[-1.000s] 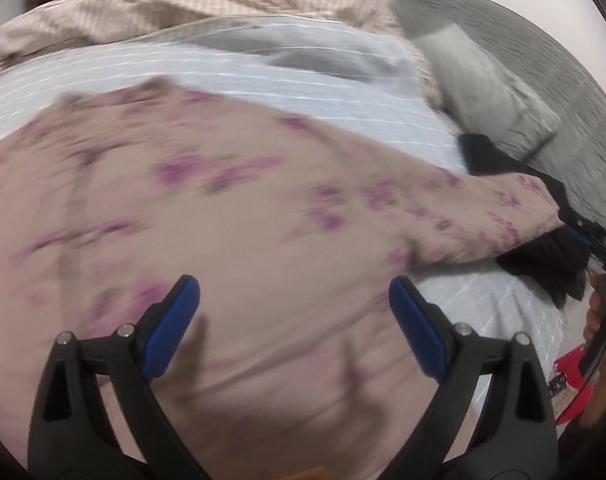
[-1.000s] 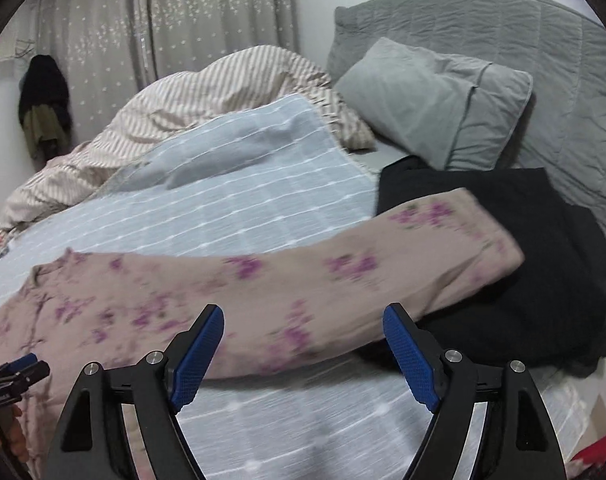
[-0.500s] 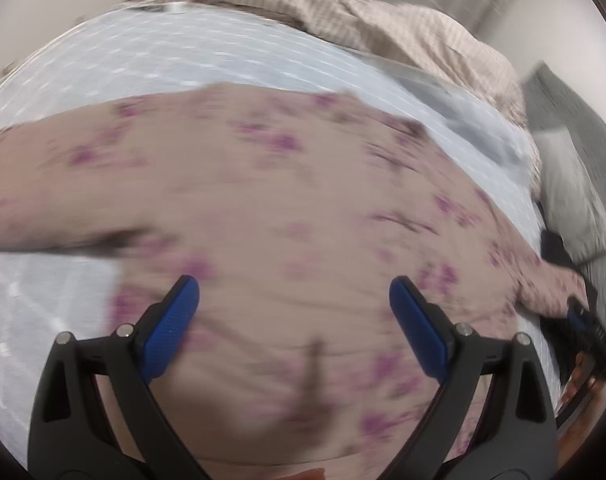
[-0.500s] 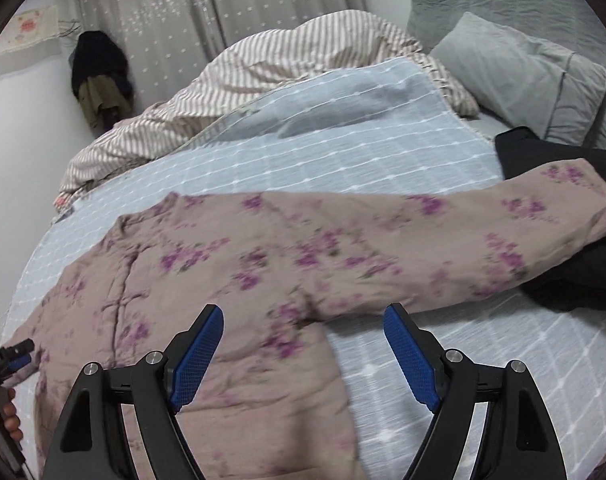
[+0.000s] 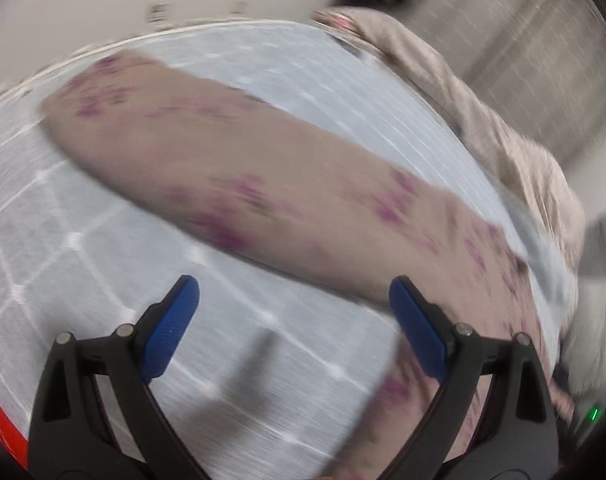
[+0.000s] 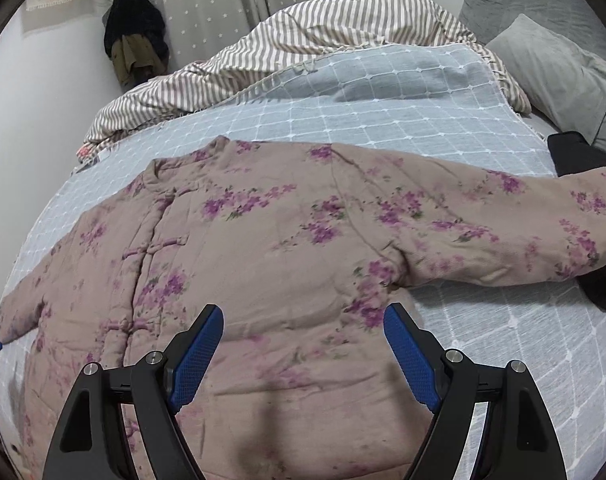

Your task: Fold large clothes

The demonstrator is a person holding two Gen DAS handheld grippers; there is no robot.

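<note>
Flat, jacket [image 6: 287, 240] spreads beyond right fingers [image 6: 197, 346].

Padded jacket [image 6: 263, 240] flat on bedspread [image 6: 383, 120]; striped duvet [image 6: 303, 40] behind; pillow [image 6: 555, 68] right; right sleeve over dark garment [image 6: 583, 156].

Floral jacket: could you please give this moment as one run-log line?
floral jacket: spread flat on bed, unfolded | left gripper: open, empty | right gripper: open, empty
</note>
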